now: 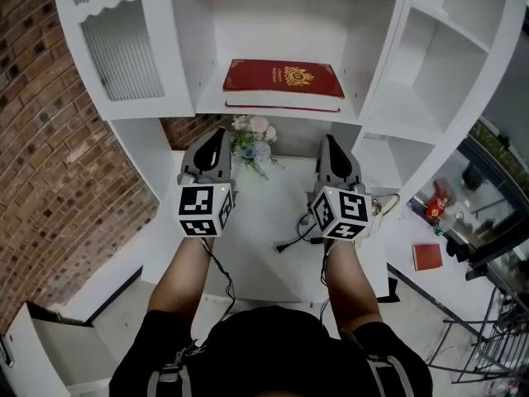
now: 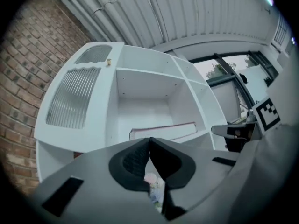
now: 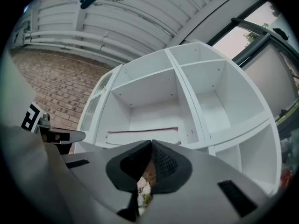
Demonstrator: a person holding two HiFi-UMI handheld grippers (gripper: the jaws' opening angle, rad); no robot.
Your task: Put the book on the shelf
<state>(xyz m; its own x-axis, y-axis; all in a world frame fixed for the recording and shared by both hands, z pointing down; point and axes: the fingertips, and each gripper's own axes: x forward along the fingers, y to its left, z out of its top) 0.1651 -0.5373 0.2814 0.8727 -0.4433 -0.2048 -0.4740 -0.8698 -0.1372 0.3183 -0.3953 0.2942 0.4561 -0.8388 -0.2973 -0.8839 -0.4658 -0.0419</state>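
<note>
A dark red book with a gold emblem lies flat in the middle compartment of the white shelf unit. Its pale page edge shows as the book in the left gripper view and the book in the right gripper view. My left gripper is below the shelf's left side, shut with nothing in it. My right gripper is level with it on the right, also shut and empty. Both stand apart from the book and point up at it.
A small bunch of pale flowers stands on the white desk between the grippers. A black cable trails across the desk. A ribbed-glass cabinet door is at the left, beside a brick wall. A small red book lies on the floor at the right.
</note>
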